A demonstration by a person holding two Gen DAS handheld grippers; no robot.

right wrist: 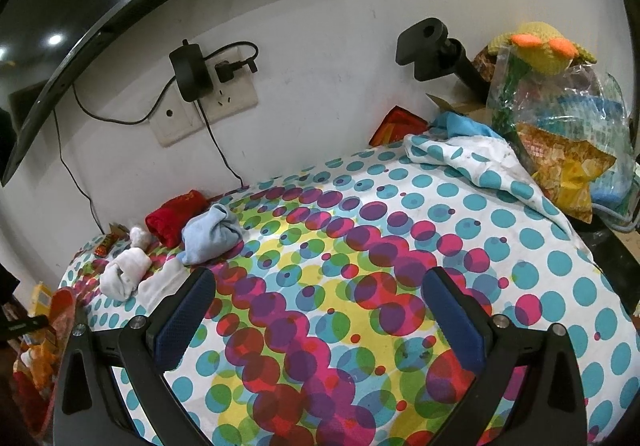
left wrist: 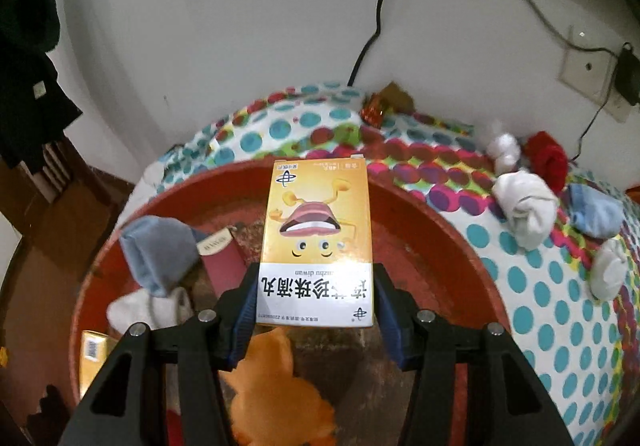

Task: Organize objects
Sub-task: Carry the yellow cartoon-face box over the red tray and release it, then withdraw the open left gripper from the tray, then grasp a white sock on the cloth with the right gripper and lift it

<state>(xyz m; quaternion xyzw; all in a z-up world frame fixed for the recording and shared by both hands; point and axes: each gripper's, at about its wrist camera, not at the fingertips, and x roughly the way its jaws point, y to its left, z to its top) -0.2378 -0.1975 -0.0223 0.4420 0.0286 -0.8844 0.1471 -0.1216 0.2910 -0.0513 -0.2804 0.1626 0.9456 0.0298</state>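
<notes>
Two grippers are under our inspection. We are finding the left gripper (left wrist: pixel 316 298) clamped on a yellow medicine box (left wrist: pixel 316 242), its blue pads (left wrist: pixel 246 306) pressing both long sides of the box at the white printed end. The box is pointing away from the wrist, nearly level, with its cartoon face turned up and its print reading upside down to the camera. We are seeing it held above a red basin (left wrist: pixel 420 242), which is sitting beside the edge of the polka-dot cloth (left wrist: pixel 560 326).

Inside the basin we are noting a grey-blue sock (left wrist: pixel 156 250), a white sock (left wrist: pixel 148 308), a dark red box (left wrist: pixel 224 262), an orange plush toy (left wrist: pixel 280 386) directly below the fingers, and another yellow box (left wrist: pixel 94 362) at the near left rim.

We are finding the right gripper (right wrist: pixel 320 310) spread wide with nothing between its pads, hovering low over the same cloth with the fingers pointing toward the wall. Ahead and to its left, a light blue sock (right wrist: pixel 212 234), a red cloth bundle (right wrist: pixel 176 218) and rolled white socks (right wrist: pixel 124 278) are lying close together on the cloth. One flat white sock (right wrist: pixel 164 284) is lying just beside the left finger; we cannot tell whether they are touching. A plastic bag of snacks (right wrist: pixel 560 150) is standing at the far right.
</notes>
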